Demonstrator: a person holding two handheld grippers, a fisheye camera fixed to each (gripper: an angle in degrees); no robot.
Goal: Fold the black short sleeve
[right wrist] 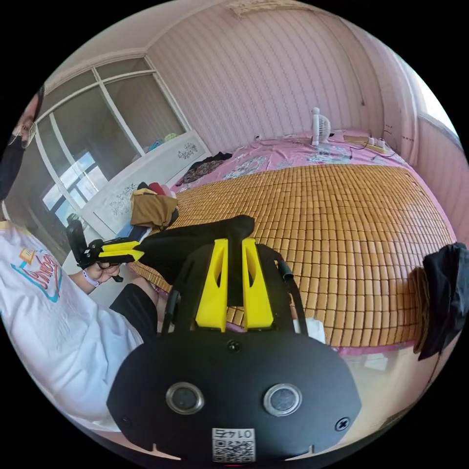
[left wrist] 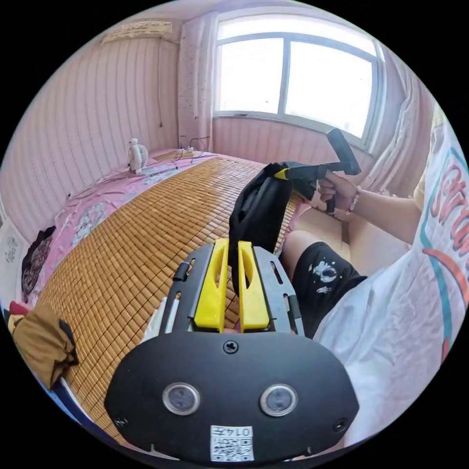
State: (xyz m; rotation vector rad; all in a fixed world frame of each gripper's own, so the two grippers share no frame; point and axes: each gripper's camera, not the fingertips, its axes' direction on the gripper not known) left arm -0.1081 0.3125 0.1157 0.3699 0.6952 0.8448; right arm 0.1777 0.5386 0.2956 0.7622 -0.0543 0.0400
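Both grippers hold the black shirt [left wrist: 259, 210] up over the mat [left wrist: 146, 254]. The left gripper [left wrist: 233, 246] pinches one end. The right gripper [left wrist: 283, 173], with a hand [left wrist: 337, 190] on its handle, pinches the other.

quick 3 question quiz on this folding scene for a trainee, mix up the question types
1. True or false: the black short sleeve lies flat on the bamboo mat.
2. Which grippers are clamped on the garment? A) left gripper alone B) right gripper alone C) both
3. Fill in: a small white ____ stands at the far end of the bed.

Key
1. False: it hangs bunched in the air, stretched between the two grippers.
2. C: in each view black cloth sits pinched between the yellow jaws, and the other gripper grips its far end.
3. fan
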